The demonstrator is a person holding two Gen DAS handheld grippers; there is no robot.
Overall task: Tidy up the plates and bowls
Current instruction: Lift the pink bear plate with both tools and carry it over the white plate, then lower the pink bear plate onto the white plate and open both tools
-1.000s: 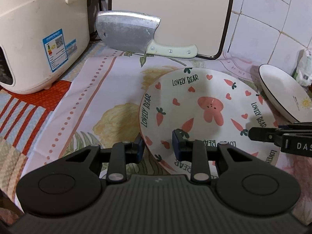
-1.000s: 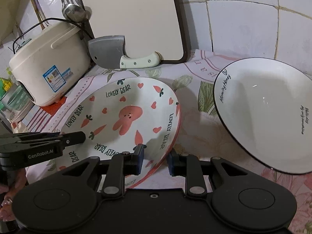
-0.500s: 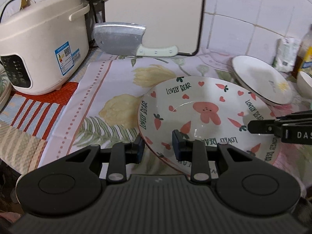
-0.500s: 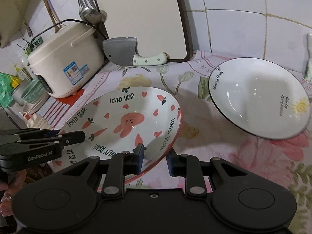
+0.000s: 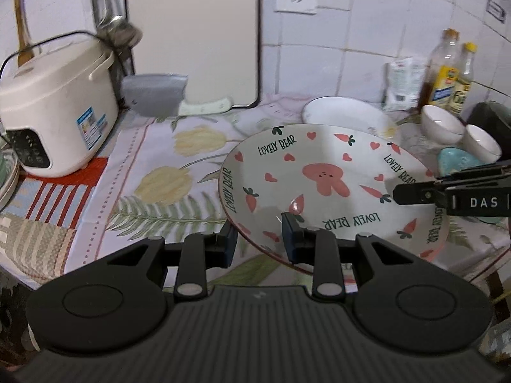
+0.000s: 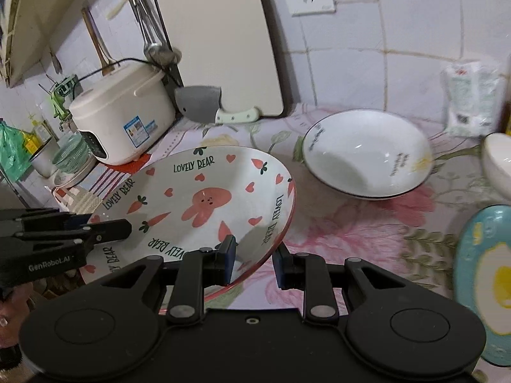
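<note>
Two grippers clamp opposite edges of the rabbit plate (image 5: pixel 325 191) and hold it clear of the floral cloth (image 5: pixel 153 191).

At far left a cream rice cooker (image 5: pixel 57 115) stands on the cloth, with a cleaver (image 5: pixel 156 99) leaning against a cutting board (image 5: pixel 191 35) behind it. The left gripper (image 5: pixel 259 239) is nearly closed, its pads pinching the plate's near-left rim. The plate is tilted, printed with carrots, hearts and "LOVELY BEAR". The right gripper (image 6: pixel 254 263) is likewise narrowed onto the plate's right rim. Beyond lies a white black-rimmed plate (image 6: pixel 367 153), then two small white bowls (image 5: pixel 442 124) and a blue dish (image 6: pixel 485 284) at far right, beside bottles (image 5: pixel 447 73) against the tiled wall.
</note>
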